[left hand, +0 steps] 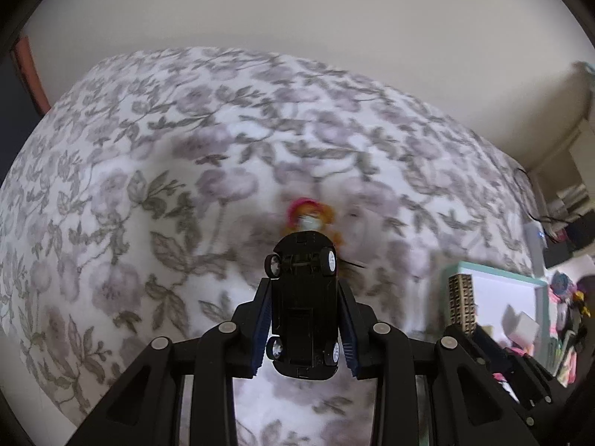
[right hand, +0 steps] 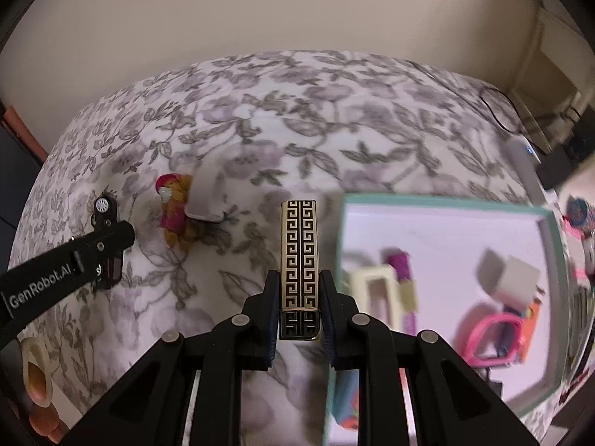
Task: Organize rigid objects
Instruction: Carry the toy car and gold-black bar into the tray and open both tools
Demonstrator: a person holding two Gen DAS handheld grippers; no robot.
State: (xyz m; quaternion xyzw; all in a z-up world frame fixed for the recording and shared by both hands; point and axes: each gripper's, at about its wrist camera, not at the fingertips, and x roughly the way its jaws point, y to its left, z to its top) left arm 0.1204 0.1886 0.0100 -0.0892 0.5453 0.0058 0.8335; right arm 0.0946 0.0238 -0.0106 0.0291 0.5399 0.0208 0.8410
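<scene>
My left gripper (left hand: pixel 305 286) is shut on a black toy car (left hand: pixel 303 308), held above the bed with its underside and wheels facing the camera. In the right wrist view the same left gripper (right hand: pixel 108 230) shows at the far left with the toy car (right hand: pixel 103 208) in it. My right gripper (right hand: pixel 298 275) is shut on a long gold case with a black key pattern (right hand: pixel 298 249), just left of a teal-rimmed box (right hand: pixel 446 200). The gold case (left hand: pixel 461 304) also shows at the right of the left wrist view. A small doll (right hand: pixel 173 212) lies on the bedspread.
The teal-rimmed box holds a white charger cube (right hand: pixel 509 275), pink glasses (right hand: pixel 491 338), a cream frame (right hand: pixel 375 290) and other small items. A pale grey object (right hand: pixel 206 200) lies beside the doll. A beige object (right hand: pixel 35 371) rests at the bed's lower left. Clutter and cables sit at the right.
</scene>
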